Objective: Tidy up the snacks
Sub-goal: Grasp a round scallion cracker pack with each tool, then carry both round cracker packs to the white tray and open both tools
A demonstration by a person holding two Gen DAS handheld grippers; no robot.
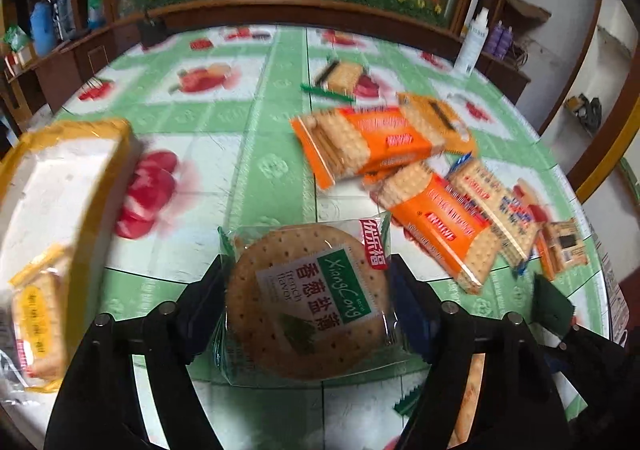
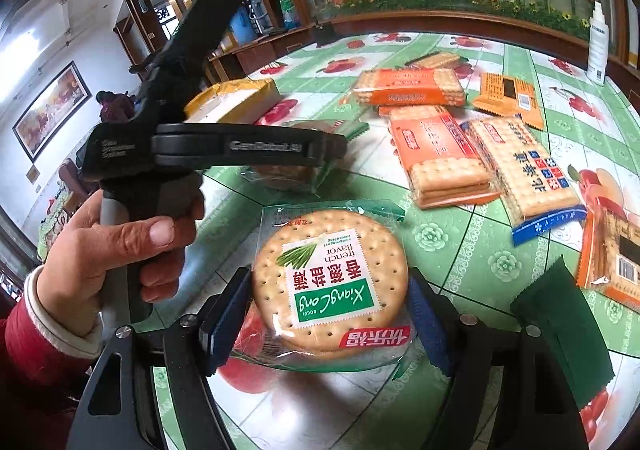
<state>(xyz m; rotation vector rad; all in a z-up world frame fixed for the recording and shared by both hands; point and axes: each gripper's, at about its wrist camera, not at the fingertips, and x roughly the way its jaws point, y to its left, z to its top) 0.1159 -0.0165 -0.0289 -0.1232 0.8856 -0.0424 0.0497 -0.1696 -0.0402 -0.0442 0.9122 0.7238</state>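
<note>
Left wrist view: left gripper [image 1: 308, 290] has a round cracker packet [image 1: 306, 300] between its jaws; both pads sit against the packet's sides, so I read it as clamped on the packet, though motion blur leaves the contact less than certain. The packet looks lifted off the table [image 1: 248, 98]. At the left edge stands a white box with yellow trim [image 1: 60, 186], holding one yellow-wrapped packet [image 1: 38, 322] at its near end; otherwise it looks mostly unfilled. Right and far right, orange cracker packets [image 1: 360, 144] and a blue-edged packet [image 1: 494, 206] lie scattered and overlapping, with one more packet [image 1: 340, 76] further off. Right wrist view: right gripper [image 2: 328, 306] is clenched on a second round cracker packet [image 2: 330, 282], pads against its two sides, near the table's front. The left hand [image 2: 120, 246], in a red sleeve, holds the other gripper at left, its packet partly hidden behind the jaws. The white box [image 2: 236, 102] lies beyond it at far left; the orange packets [image 2: 408, 86] and the blue-edged packet [image 2: 524, 174] are loose at right. Judgement: early stage. One packet boxed as far as visible, two in hand, roughly half a dozen unsorted.
</note>
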